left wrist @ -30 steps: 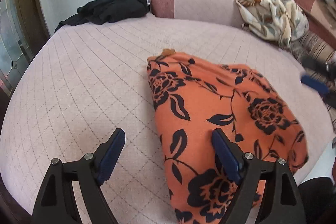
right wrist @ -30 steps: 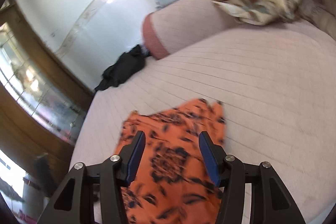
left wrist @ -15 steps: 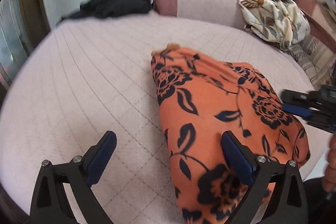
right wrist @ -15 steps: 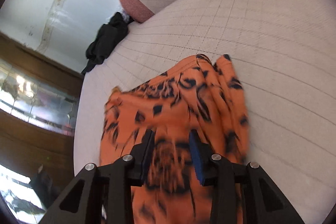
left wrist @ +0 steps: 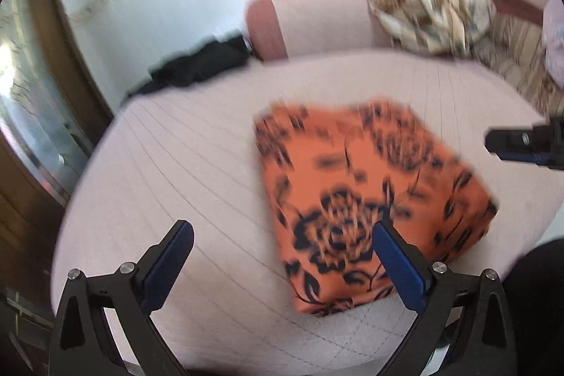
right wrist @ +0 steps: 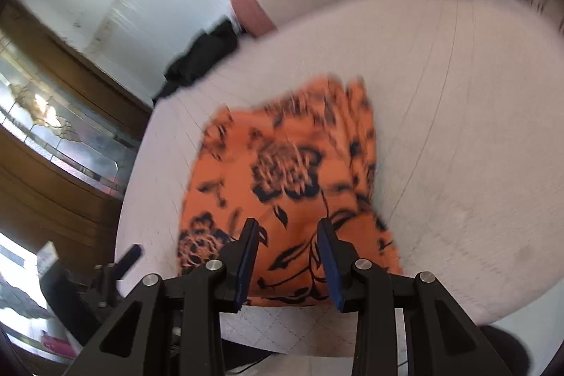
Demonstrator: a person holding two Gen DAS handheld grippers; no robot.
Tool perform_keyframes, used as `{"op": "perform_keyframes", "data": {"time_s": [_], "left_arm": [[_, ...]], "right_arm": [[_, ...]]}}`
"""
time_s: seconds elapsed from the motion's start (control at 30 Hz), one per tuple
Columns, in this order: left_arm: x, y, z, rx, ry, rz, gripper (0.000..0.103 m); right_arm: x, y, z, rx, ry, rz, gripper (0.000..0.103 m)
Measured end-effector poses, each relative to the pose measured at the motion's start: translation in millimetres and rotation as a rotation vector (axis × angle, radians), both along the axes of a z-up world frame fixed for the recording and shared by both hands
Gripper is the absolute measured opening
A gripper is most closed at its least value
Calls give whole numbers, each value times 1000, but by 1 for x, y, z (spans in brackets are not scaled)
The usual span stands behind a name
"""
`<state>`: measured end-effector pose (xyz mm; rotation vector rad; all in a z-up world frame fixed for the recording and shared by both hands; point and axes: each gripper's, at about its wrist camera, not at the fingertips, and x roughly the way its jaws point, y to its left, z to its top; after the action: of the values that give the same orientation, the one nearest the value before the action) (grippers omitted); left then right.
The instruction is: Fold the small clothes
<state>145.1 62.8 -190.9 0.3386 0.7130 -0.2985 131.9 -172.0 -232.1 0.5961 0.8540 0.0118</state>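
One folded orange cloth with a dark flower print (left wrist: pixel 370 196) was seen lying on the pale pink quilted cushion (left wrist: pixel 197 171), its near edge beyond the right finger of the left gripper (left wrist: pixel 282 266). Those jaws were spread wide and held nothing; bare cushion lay between them. The right gripper (right wrist: pixel 287 261) was seen half-closed above the cloth's near edge; a grip could not be told.
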Motion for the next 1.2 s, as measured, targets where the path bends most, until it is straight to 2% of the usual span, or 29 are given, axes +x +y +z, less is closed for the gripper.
{"op": "perform_keyframes", "data": {"time_s": [0.1, 0.13, 0.17, 0.23, 0.4, 0.57, 0.7, 1.0, 1.2], "left_arm": [[-14, 1, 43, -25, -98, 27, 101], [-17, 2, 52, -30, -124, 34, 101], [-19, 2, 63, -34, -150, 41, 101], [-25, 1, 80, -37, -186, 57, 101], [-46, 2, 116, -23, -288, 110, 103], [-62, 9, 140, -82, -306, 106, 103], [-74, 13, 156, -90, -331, 109, 103], [-91, 23, 177, -124, -370, 123, 103], [-100, 29, 189, -149, -379, 126, 103]], "right_arm": [[-24, 5, 37, -98, -81, -17, 43], [-32, 10, 48, -134, -105, -23, 58], [-41, 12, 55, -163, -126, -34, 67], [-58, 16, 74, -231, -180, -41, 67], [-85, 26, 100, -309, -232, -35, 67], [-105, 35, 120, -390, -279, -65, 67], [-115, 41, 133, -452, -302, -80, 67], [-137, 59, 146, -509, -335, -55, 67], [-159, 70, 169, -542, -399, -76, 68]]}}
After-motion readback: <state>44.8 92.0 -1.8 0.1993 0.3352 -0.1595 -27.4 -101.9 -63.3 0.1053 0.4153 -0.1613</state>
